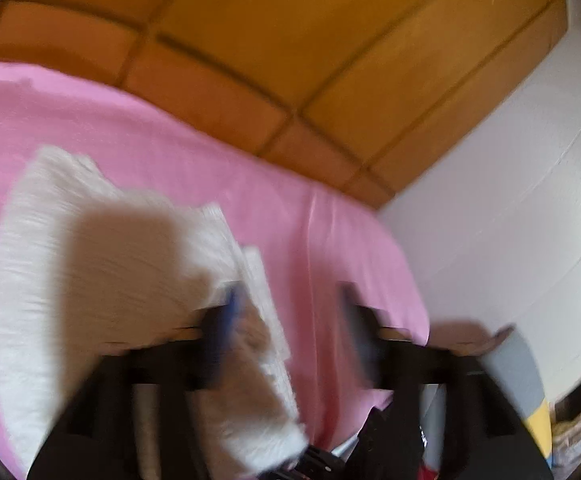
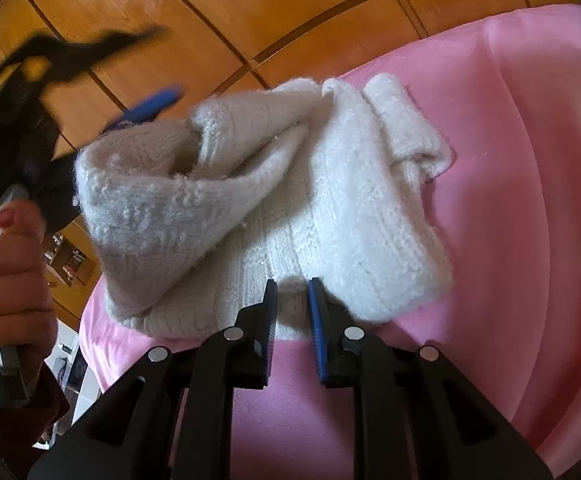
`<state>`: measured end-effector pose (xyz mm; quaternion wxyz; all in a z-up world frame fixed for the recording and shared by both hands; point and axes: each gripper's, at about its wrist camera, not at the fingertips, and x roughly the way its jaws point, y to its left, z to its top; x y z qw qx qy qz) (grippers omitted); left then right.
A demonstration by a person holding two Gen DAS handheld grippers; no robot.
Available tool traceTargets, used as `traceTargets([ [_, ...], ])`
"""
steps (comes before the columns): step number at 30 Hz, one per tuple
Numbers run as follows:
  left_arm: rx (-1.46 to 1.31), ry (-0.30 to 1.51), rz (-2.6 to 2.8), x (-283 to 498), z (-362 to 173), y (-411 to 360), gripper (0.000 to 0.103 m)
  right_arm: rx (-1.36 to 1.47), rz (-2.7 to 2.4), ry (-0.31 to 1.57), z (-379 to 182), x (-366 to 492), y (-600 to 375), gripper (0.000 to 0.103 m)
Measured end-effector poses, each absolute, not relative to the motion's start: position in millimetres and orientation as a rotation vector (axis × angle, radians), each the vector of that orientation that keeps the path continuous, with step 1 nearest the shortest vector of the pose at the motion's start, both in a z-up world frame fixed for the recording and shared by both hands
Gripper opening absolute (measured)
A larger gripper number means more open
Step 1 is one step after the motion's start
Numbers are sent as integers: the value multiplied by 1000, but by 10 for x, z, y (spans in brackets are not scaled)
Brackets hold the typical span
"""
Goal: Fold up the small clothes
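Note:
A small white knitted garment (image 2: 330, 208) lies on a pink cloth (image 2: 530, 220), partly folded over itself. My right gripper (image 2: 292, 312) is open, its blue-padded fingers just at the garment's near edge, holding nothing. My left gripper (image 1: 286, 320) is open with jaws wide; the left finger (image 1: 226, 320) touches the garment's edge (image 1: 90, 264), which drapes over it. The left wrist view is blurred. In the right wrist view the left gripper (image 2: 146, 110) shows at the garment's far left, held by a hand (image 2: 10, 264).
The pink cloth (image 1: 210, 168) covers the work surface, with wooden floor (image 1: 290, 40) beyond its edge. A white wall (image 1: 510, 220) stands at the right in the left wrist view. Furniture and clutter (image 2: 66, 264) show below the cloth's left edge.

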<state>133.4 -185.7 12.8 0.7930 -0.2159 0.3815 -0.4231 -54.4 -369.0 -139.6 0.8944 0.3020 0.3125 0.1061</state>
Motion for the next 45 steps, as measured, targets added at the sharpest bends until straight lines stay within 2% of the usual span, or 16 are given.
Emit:
traceTargets([
  [6, -399, 672, -637, 1284, 157, -1203, 72, 609, 226, 657, -1388, -493, -3728, 15],
  [12, -432, 788, -393, 1359, -373, -630, 72, 647, 213, 670, -1369, -476, -3728, 15],
  [15, -429, 872, -446, 1406, -597, -699, 72, 681, 212, 679, -1371, -443, -3784, 16],
  [16, -411, 902, -477, 1426, -637, -777, 72, 699, 217, 681, -1372, -442, -3813, 18],
  [20, -195, 919, -599, 1386, -659, -1264, 72, 887, 276, 608, -1299, -490, -4047, 51],
  [24, 68, 865, -626, 1274, -662, -1665, 73, 1040, 341, 524, -1219, -501, -4314, 71],
  [25, 93, 859, -625, 1262, -666, -1702, 74, 1103, 374, 521, -1238, -464, -4401, 80],
  [29, 53, 909, -640, 1328, -710, -1699, 75, 1239, 471, 536, -1282, -297, -4545, 82],
  [31, 36, 930, -651, 1369, -740, -1676, 75, 1285, 497, 522, -1271, -225, -4595, 92],
  [32, 36, 932, -652, 1375, -748, -1684, 75, 1317, 511, 520, -1281, -160, -4615, 92],
  [34, 48, 920, -639, 1354, -756, -1711, 76, 1337, 496, 559, -1289, 5, -4632, 92],
  [36, 58, 909, -622, 1347, -770, -1738, 76, 1268, 420, 640, -1244, 164, -4582, 81],
  [37, 59, 906, -616, 1325, -749, -1735, 76, 1202, 378, 676, -1181, 233, -4554, 55],
  [38, 62, 905, -608, 1315, -739, -1749, 76, 1135, 340, 704, -1121, 282, -4529, 22],
  [40, 67, 909, -598, 1298, -720, -1790, 76, 986, 276, 725, -955, 352, -4453, 18],
  [45, 79, 898, -611, 1248, -649, -1875, 81, 792, 220, 560, -579, 106, -4393, 16],
])
